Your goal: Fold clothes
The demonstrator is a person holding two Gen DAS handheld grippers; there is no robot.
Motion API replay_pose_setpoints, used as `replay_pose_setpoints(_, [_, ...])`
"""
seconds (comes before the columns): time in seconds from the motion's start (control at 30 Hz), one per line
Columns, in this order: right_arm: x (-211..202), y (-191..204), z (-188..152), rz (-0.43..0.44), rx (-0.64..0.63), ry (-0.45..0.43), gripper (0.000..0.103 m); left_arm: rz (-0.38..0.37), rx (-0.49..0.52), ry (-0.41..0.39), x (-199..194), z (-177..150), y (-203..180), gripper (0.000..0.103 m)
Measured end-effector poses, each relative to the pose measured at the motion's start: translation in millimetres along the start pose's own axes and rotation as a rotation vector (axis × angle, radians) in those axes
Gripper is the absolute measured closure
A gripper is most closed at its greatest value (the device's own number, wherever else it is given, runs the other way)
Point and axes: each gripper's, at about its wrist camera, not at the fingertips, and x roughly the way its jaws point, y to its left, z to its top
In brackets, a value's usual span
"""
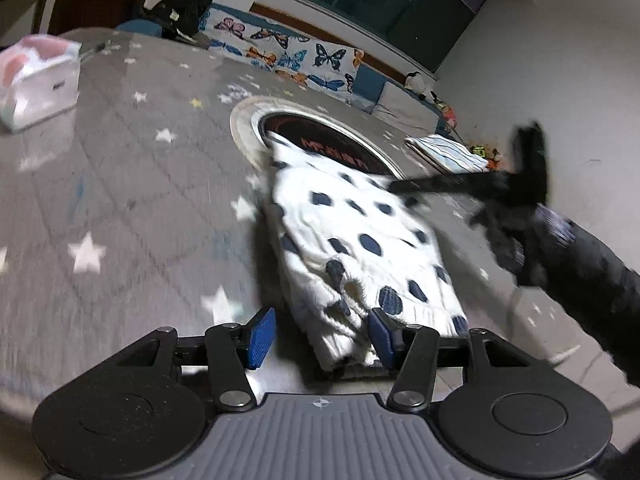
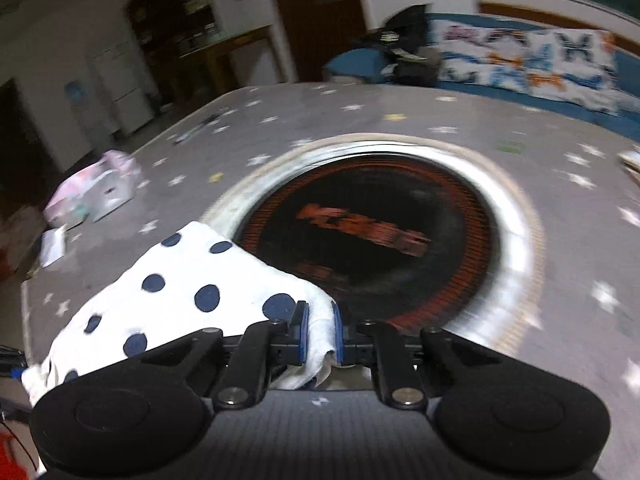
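Observation:
A white garment with dark blue dots point(image 1: 360, 248) lies folded on the grey star-patterned table cover point(image 1: 120, 200), its far end over a round black and red hob point(image 1: 332, 148). My left gripper point(image 1: 322, 338) is open, its blue pads on either side of the garment's near folded edge. My right gripper point(image 2: 318, 336) is shut on a corner of the same dotted garment point(image 2: 192, 288) and holds it up near the hob point(image 2: 380, 232). The right gripper also shows in the left wrist view point(image 1: 516, 188), blurred, at the garment's far right corner.
A white and pink tissue pack point(image 1: 38, 80) sits at the table's far left. A folded striped cloth point(image 1: 448, 152) lies at the far right. A butterfly-print cushion point(image 1: 288, 56) and a dark bag point(image 1: 182, 14) sit on the bench behind.

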Motion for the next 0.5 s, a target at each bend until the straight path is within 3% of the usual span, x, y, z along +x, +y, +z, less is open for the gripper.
replay_pose_setpoints(0.33, [-66, -51, -54, -0.303, 0.224, -0.087, 0.092, 0.038, 0.093, -0.006, 78, 65, -18, 0.048])
replay_pose_setpoints(0.5, [-93, -50, -87, -0.364, 0.272, -0.088, 0.091, 0.04, 0.12, 0.003, 116, 88, -29, 0.048])
